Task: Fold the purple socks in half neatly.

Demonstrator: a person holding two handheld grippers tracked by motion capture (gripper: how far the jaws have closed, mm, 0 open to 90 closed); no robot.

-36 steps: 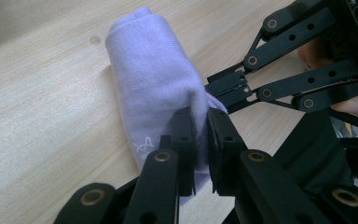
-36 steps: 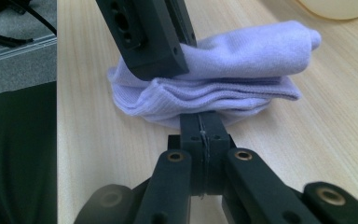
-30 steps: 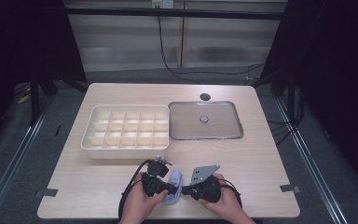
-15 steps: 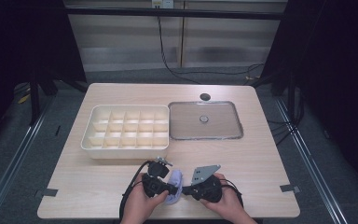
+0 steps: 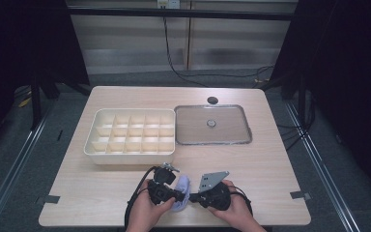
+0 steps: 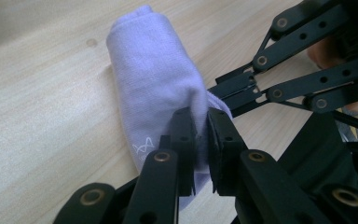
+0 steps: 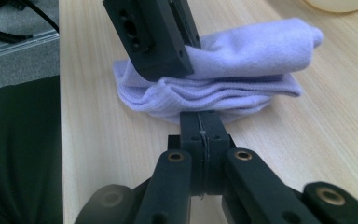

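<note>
A folded lavender sock [image 5: 183, 189] [image 6: 154, 79] [image 7: 251, 51] lies near the table's front edge, between two hand-held grippers. My left gripper [image 5: 178, 195] [image 6: 201, 122] comes in from the left, its jaws pinched on an upper layer of the fabric. From the right, my right gripper [image 5: 191, 197] [image 7: 200, 116] has its jaws shut, the tips pushed into the sock's lower folded edge, with a thin pale line of fabric between the pads. In the right gripper view the left gripper's jaw block stands over the sock's top.
A cream compartment tray [image 5: 130, 158], its cells bare, sits at mid-table on the left. Next to it on the right lies a clear flat lid [image 5: 212, 143] with a small knob. A dark round spot [image 5: 212, 100] marks the far tabletop. The table's front edge is just behind the hands.
</note>
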